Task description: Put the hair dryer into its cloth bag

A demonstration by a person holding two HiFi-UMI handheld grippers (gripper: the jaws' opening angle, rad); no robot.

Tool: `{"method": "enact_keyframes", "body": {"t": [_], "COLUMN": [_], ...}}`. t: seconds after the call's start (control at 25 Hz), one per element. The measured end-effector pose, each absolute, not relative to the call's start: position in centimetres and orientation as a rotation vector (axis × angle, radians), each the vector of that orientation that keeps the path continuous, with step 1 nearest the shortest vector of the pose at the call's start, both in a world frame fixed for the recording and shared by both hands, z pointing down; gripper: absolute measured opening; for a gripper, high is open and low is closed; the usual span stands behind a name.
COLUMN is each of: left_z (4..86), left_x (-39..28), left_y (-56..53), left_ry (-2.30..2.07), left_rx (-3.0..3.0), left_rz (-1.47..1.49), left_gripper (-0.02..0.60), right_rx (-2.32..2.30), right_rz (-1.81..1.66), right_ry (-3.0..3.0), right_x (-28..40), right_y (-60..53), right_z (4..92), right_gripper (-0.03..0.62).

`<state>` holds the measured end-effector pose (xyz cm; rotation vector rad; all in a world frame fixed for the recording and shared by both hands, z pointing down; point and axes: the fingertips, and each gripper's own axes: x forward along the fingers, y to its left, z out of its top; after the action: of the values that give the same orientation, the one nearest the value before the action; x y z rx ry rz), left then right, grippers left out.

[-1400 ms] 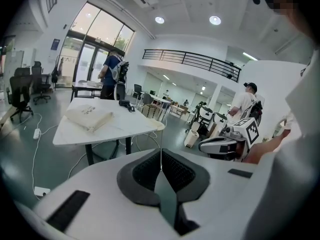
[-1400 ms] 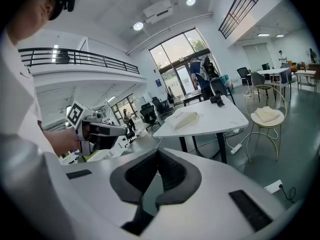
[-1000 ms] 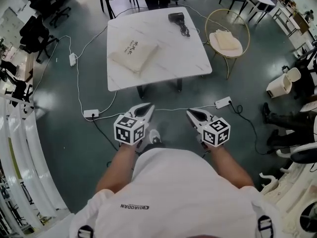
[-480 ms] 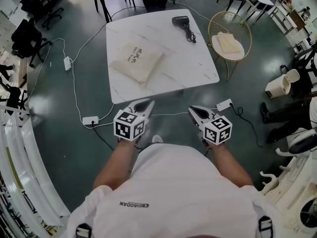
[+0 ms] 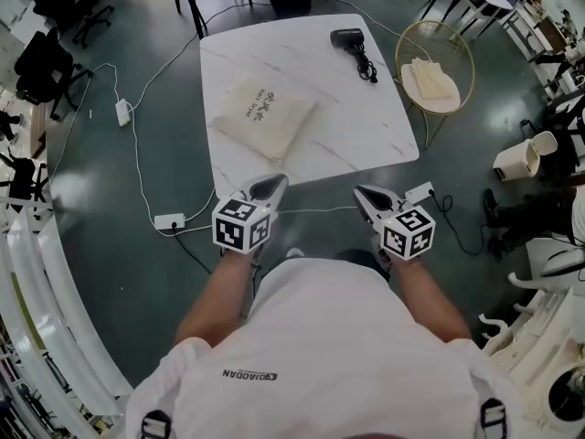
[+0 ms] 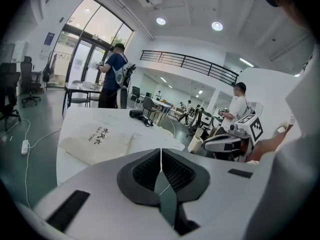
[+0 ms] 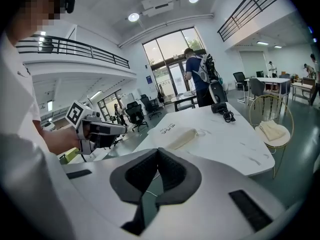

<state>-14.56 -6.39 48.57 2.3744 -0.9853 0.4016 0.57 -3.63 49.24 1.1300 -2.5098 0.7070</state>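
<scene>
A white marble-patterned square table (image 5: 366,126) is standing on a glossy dark grey-green floor (image 5: 119,245). A round gold wire chair with a cream cushion (image 5: 431,79) is sitting beside the table's right edge. White power strips (image 5: 168,221) are lying on the floor. Daylight is coming through tall glass doors (image 6: 92,59), and round recessed ceiling lights (image 6: 217,26) are glowing above a black balcony railing (image 6: 190,63).

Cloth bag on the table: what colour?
The cloth bag is cream with small dark lettering; the head view shows it best.

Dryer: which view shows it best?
Head view: the dryer shows whole from above, cord included, on the table. In both gripper views it is only a small dark shape far across the table.
</scene>
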Motion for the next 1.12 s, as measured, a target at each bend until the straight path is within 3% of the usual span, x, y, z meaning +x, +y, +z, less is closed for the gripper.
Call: {"method": "enact_keyframes", "body": {"t": [1.12], "left_z": [50.1], "left_x": [-12.3], "left_y": [-22.8], "left_ry": [-1.247], "left_rx": [2.223], "left_rz": [0.467], "left_gripper": [0.034], "right_rx": [1.035], "right_rz": [0.660], "right_ry": [-2.567], "right_x": [8.1], "right_y": [-26.9], "right_z": [51.3], "right_gripper": [0.021]}}
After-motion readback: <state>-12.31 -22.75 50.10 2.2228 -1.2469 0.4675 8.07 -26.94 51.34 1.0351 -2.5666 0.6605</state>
